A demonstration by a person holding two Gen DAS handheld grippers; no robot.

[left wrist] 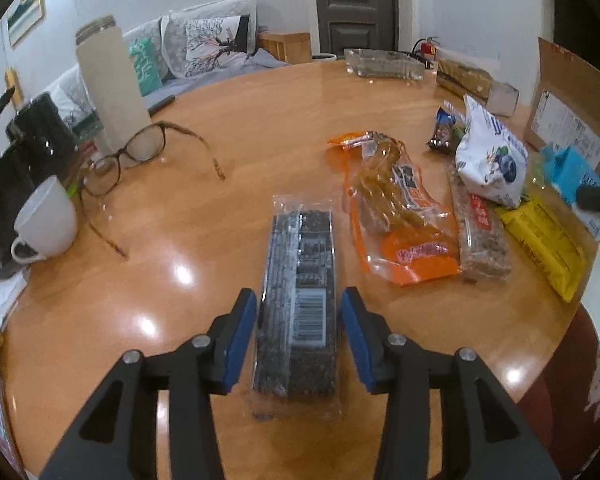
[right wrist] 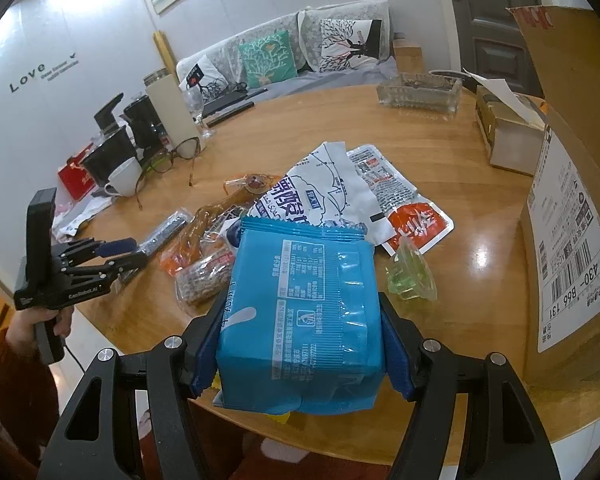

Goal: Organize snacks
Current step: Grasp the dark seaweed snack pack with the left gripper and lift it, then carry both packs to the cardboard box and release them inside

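Left wrist view: the left gripper (left wrist: pixel 299 330) straddles the dark seaweed-like snack pack (left wrist: pixel 298 308), blue pads slightly clear of its sides, so the jaws are spread, not pinching. The pack lies flat on the round wooden table (left wrist: pixel 220 128), long axis running straight away along the fingers, barcode up, just left of the orange packet (left wrist: pixel 404 220). No brand is legible.

Right wrist view: the right gripper (right wrist: pixel 300 352) pinches the blue packet (right wrist: pixel 300 320), lifted in front of the snack pile; its small print is unreadable. Right of the packet, the cardboard box (right wrist: pixel 572 184) carries a label reading "430- B66 131". The wall says "Love".
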